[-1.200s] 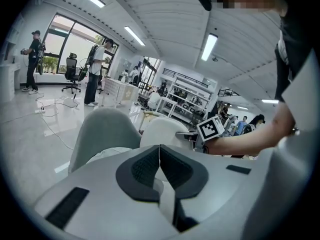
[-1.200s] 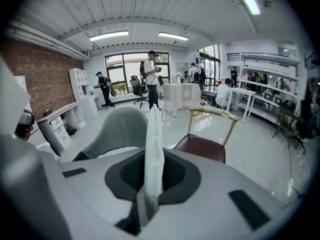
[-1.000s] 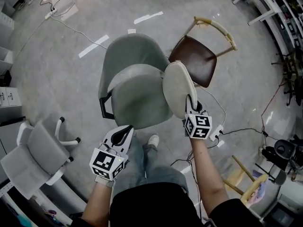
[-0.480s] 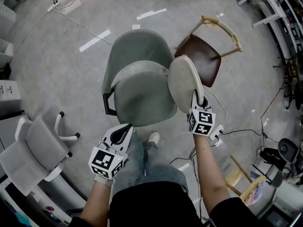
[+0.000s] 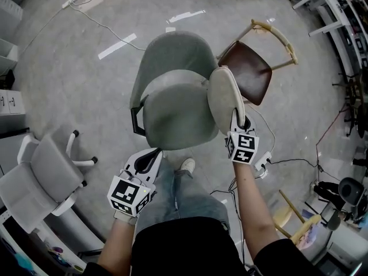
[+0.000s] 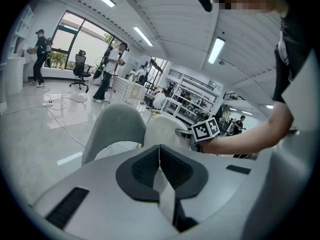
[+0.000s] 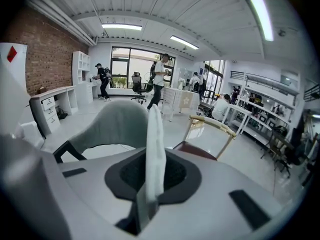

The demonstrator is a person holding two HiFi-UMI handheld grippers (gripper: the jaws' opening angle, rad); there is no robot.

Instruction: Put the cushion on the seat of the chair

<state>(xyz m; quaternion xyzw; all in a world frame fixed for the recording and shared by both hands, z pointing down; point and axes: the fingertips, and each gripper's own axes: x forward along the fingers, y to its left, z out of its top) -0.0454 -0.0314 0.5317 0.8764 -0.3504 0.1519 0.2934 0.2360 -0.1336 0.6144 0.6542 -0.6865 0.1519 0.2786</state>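
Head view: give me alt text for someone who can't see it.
Seen from above, the right gripper holds a pale round cushion on edge at the right side of the seat of a grey-green chair. The left gripper, shut and empty, hovers near the seat's front; a brown chair stands behind.

1. You're in an open-plan lab office: a red brick wall [image 7: 47,49], white drawer desks [image 7: 49,98] and a black swivel office chair [image 7: 136,86] beside a large window [image 7: 125,64].
2. White metal shelving racks [image 6: 192,94] line one side.
3. Loose white cables [image 5: 98,23] cross the polished grey floor [image 5: 69,79].
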